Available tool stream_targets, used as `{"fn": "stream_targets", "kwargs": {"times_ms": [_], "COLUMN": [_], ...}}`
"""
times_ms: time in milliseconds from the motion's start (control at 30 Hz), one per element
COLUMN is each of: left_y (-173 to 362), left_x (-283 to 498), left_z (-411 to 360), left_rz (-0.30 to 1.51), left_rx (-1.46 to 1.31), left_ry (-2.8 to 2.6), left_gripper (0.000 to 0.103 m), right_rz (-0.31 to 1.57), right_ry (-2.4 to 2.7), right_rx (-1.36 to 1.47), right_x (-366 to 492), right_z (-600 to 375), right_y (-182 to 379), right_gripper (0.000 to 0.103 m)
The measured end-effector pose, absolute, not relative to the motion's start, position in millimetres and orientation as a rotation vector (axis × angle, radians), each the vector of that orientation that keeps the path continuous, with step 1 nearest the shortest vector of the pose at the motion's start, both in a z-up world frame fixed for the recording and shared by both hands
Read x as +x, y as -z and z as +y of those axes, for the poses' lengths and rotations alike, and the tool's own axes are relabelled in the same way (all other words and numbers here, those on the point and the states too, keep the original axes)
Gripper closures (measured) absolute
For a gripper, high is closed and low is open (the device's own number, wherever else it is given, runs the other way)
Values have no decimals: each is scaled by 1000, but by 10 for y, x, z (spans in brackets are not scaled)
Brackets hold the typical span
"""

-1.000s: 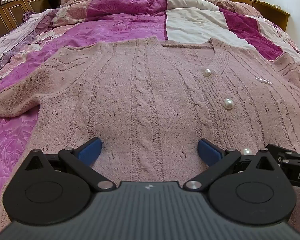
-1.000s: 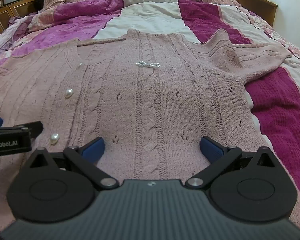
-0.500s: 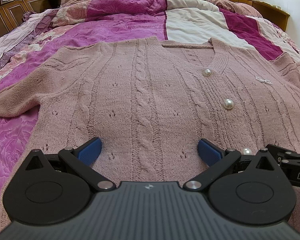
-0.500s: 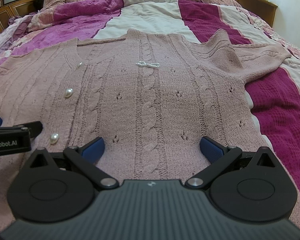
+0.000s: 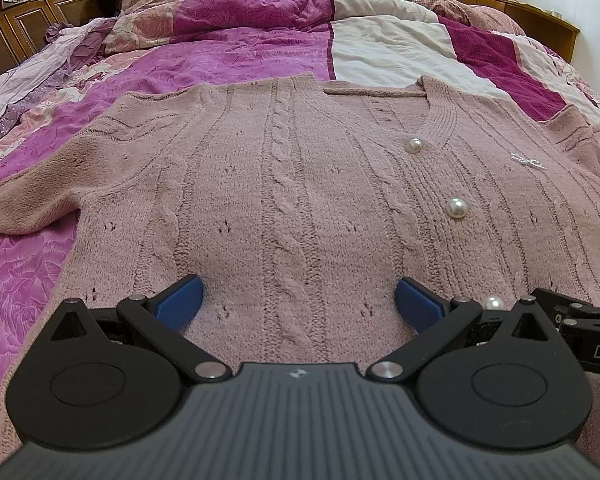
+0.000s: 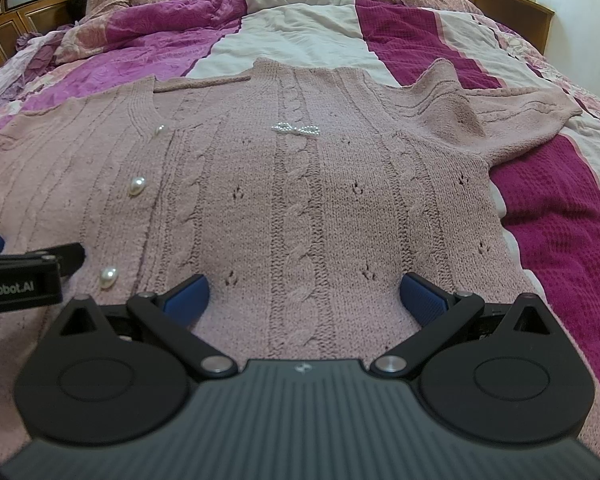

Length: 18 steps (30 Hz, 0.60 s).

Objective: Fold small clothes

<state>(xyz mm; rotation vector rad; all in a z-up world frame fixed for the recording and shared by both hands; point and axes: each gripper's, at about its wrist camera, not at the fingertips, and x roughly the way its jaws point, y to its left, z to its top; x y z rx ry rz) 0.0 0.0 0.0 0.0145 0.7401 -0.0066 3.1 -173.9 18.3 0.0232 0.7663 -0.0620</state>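
Note:
A dusty pink cable-knit cardigan (image 5: 284, 184) with pearl buttons (image 5: 456, 209) lies flat and spread out on the bed, neck away from me, also in the right wrist view (image 6: 300, 200). Its left sleeve (image 5: 32, 200) and right sleeve (image 6: 512, 120) stretch out sideways. My left gripper (image 5: 298, 304) is open, its blue pads (image 5: 179, 303) low over the hem's left half. My right gripper (image 6: 304, 298) is open over the hem's right half, its pads (image 6: 424, 299) wide apart. Neither holds anything. A beaded bow (image 6: 296, 129) decorates the chest.
The bed is covered by a patchwork quilt (image 5: 228, 60) of purple, magenta and cream. A dark wooden headboard (image 5: 24, 12) stands at the far left, and a wooden rail (image 6: 508, 4) runs along the far right by a white wall. Pillows lie at the head.

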Motion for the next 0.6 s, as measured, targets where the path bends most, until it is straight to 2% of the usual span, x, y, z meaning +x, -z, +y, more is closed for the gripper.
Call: {"fn": "stream_targets", "kwargs": {"times_ms": [600], "left_y": [0], "left_x": [0], "left_z": [1], "left_rz": [740], "left_rx": [14], "left_ry": [6], "left_gripper": [0], "right_rz": [772], "right_ry": [69], "right_rx": [32], "right_x": [50], "right_z": [-1745], "right_y": [-187], "right_gripper": [0]}}
